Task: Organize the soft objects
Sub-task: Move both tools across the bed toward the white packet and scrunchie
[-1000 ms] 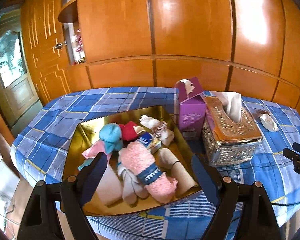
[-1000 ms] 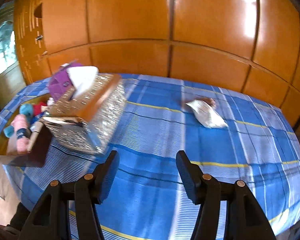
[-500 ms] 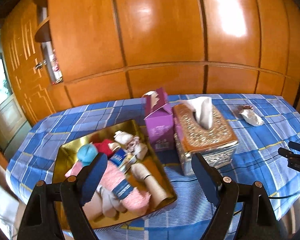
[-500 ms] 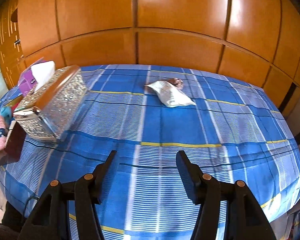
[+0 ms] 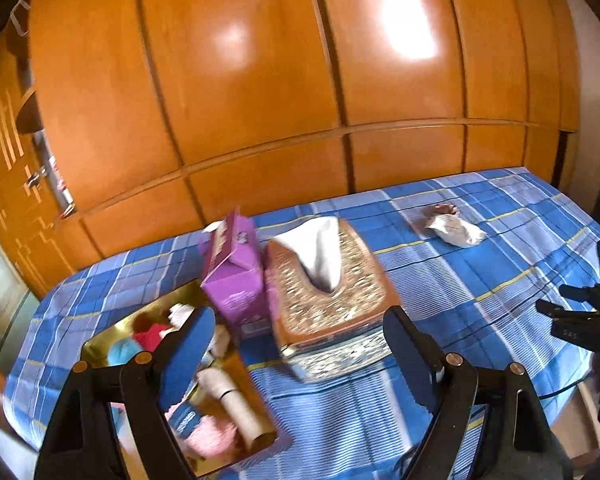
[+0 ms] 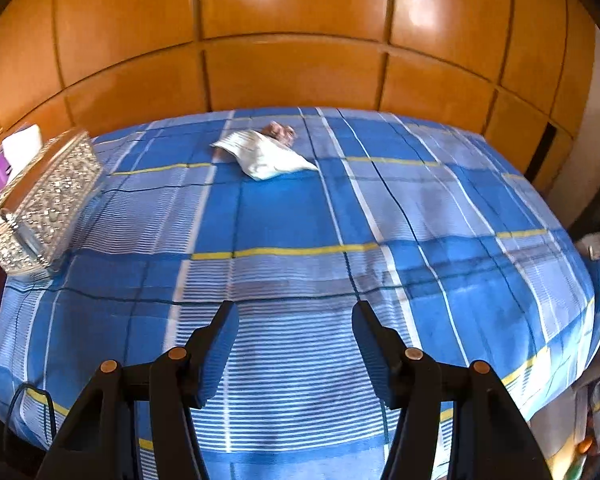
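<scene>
Both grippers, left (image 5: 298, 346) and right (image 6: 296, 344), have swung right, away from the tray (image 5: 100, 344) of soft things, toward the white cloth (image 6: 266, 156) lying alone on the table (image 6: 380, 208); jaws open, empty, so that stray looks next

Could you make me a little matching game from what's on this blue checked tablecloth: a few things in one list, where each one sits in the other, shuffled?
Things:
1. purple cardboard carton
2. ornate gold-and-silver metal tissue box
3. pale crumpled cloth pouch
4. pink fluffy rolled sock with a dark band

Places:
A. alone toward the far side of the table, apart from the rest
B. inside the shiny gold tray
C. between the gold tray and the tissue box
D. to the right of the purple carton, white tissue sticking up from it

Pairs: 1-C, 2-D, 3-A, 4-B
</scene>
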Action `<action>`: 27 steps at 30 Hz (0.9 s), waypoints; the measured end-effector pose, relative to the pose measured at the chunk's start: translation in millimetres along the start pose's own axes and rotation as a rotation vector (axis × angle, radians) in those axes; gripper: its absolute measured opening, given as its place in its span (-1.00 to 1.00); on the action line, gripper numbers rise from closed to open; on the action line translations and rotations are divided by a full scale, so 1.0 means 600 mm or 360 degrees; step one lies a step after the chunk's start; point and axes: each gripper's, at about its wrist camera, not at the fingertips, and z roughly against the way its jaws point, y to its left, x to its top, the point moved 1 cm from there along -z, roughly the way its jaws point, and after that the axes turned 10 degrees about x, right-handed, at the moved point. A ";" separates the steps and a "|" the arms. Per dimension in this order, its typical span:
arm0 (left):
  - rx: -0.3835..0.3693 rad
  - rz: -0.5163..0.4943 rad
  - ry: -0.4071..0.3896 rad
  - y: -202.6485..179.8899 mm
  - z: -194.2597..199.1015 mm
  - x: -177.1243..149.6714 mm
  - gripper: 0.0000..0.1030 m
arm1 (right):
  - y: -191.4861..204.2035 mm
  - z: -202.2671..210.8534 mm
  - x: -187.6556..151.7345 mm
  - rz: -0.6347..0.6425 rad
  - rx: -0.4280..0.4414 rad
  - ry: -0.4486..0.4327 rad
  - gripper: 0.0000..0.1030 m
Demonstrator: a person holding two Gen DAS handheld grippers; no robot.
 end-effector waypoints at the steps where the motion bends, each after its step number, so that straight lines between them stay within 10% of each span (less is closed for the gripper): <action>1: -0.0011 -0.0013 -0.0004 -0.008 -0.001 0.004 0.68 | -0.004 -0.004 -0.002 -0.0011 -0.0003 0.0015 0.16; 27: -0.0269 -0.0302 0.0018 -0.188 -0.053 0.053 0.68 | -0.031 -0.046 -0.031 -0.0073 0.0040 0.0126 0.17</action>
